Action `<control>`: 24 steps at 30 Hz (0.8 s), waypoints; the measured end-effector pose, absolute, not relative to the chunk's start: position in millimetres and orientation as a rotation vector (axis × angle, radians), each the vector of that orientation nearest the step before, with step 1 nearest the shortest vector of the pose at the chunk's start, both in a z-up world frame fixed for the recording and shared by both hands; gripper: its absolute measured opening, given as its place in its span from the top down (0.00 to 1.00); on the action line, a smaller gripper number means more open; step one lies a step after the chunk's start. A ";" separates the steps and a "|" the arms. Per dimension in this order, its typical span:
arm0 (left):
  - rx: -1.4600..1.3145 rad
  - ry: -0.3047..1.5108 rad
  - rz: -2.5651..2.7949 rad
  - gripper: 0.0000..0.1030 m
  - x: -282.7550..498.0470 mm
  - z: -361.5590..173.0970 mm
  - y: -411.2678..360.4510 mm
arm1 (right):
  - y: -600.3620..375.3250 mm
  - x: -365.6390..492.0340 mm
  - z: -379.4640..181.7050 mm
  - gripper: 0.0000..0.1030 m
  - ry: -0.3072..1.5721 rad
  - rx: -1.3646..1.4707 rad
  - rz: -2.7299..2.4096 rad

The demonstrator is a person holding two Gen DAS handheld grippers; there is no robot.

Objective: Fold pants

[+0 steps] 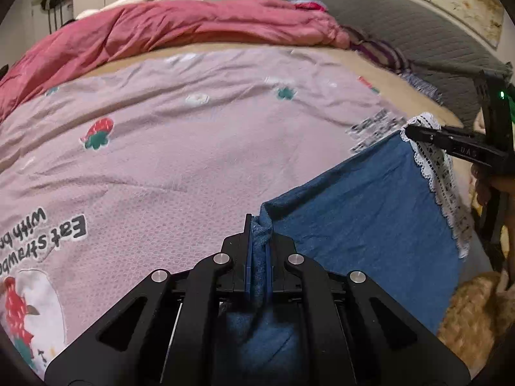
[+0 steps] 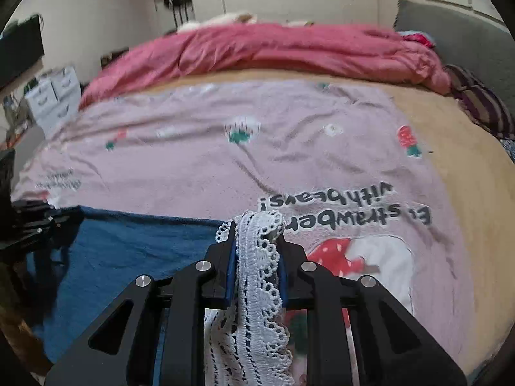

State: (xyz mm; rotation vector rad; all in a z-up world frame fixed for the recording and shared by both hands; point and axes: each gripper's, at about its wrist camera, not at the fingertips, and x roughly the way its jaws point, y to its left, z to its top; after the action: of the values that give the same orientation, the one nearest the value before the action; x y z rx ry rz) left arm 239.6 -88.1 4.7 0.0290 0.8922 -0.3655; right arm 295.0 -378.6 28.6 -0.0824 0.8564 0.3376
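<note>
The pants (image 1: 370,199), blue denim with a white lace hem (image 2: 257,273), hang stretched between the two tools above the near edge of the bed. On the left, the left gripper (image 1: 259,247) is clamped tight on a bunched fold of the denim, its blue pads pressed into the cloth. The fabric runs taut from there across to the right gripper (image 2: 256,257), which is closed on the lace trim, the trim spilling down between its fingers. Holding two ends of one edge this way likely keeps the cloth flat and spread, ready to be laid down and doubled over. Beneath lies a pink blanket (image 1: 193,148) printed with strawberries and lettering, wrinkled but broad enough to serve as a folding surface. Behind it a heaped red quilt (image 1: 180,29) takes up the far side of the bed, limiting how far forward the garment can go. To the right a grey headboard (image 1: 402,22) and a striped cloth (image 2: 482,109) crowd that side.
</note>
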 end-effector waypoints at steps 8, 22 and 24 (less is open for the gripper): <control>0.039 0.948 -0.330 0.93 251.6 -36.4 -88.0 | -372.7 318.0 -26.8 0.43 0.948 -0.202 0.265; -0.081 0.830 -0.255 0.46 169.5 7.1 -51.4 | -452.3 234.7 29.1 0.18 0.751 0.099 0.099; -0.125 0.820 -0.234 0.45 145.9 10.9 -39.3 | -451.9 212.6 32.4 0.18 0.733 0.147 0.105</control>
State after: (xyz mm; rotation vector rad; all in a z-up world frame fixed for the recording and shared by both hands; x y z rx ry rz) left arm 145.9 -39.3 10.9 -0.1254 0.8203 -0.2340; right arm 212.6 -451.9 32.4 0.1467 0.7330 0.1053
